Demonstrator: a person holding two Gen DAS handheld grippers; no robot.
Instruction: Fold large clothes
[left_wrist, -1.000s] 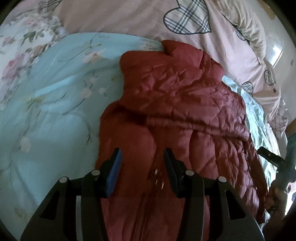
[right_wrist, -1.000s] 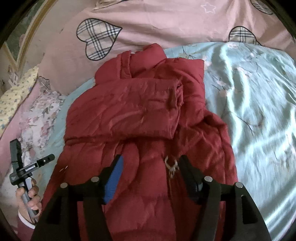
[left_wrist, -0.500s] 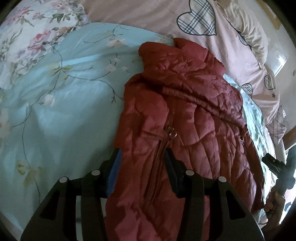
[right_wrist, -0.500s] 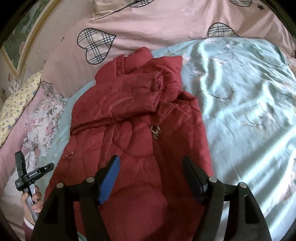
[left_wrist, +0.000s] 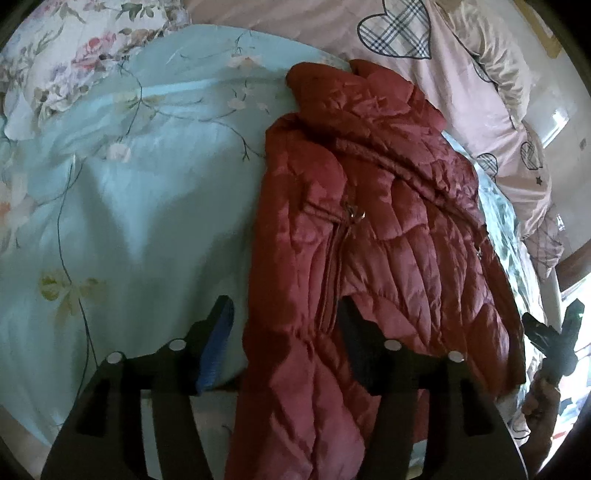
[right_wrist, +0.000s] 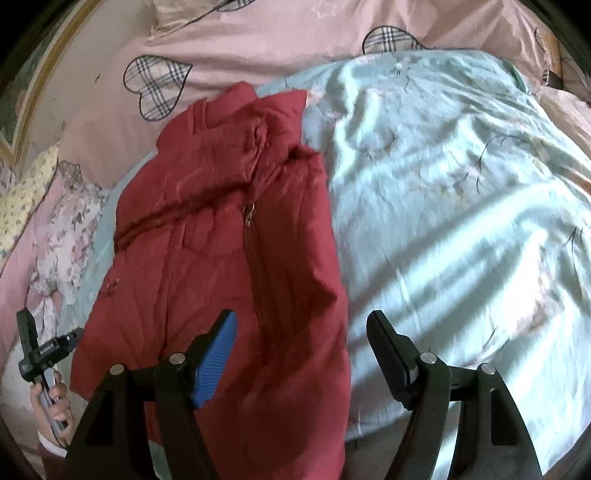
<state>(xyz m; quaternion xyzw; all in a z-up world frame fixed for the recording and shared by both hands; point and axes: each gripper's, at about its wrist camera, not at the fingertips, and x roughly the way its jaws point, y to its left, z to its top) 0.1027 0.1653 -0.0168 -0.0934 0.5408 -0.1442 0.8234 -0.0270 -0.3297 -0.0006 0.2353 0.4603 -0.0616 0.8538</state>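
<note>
A dark red quilted puffer jacket (left_wrist: 369, 229) lies on the bed, sleeves folded across its front, collar at the far end, zipper pull (left_wrist: 356, 214) showing. It also shows in the right wrist view (right_wrist: 221, 240). My left gripper (left_wrist: 284, 325) is open, its jaws straddling the jacket's near left hem edge. My right gripper (right_wrist: 301, 332) is open wide, its jaws straddling the jacket's near right hem edge. Neither jaw pair has closed on the cloth.
The jacket rests on a light blue floral quilt (right_wrist: 461, 221), which also shows in the left wrist view (left_wrist: 129, 203). Pink pillows with plaid hearts (right_wrist: 159, 85) lie behind the collar. Each view shows the other hand-held gripper at its edge (left_wrist: 554, 339) (right_wrist: 40, 354).
Both grippers have pulled back toward the jacket's near hem and outward to its sides. The right gripper has opened wider. The jacket has not moved.
</note>
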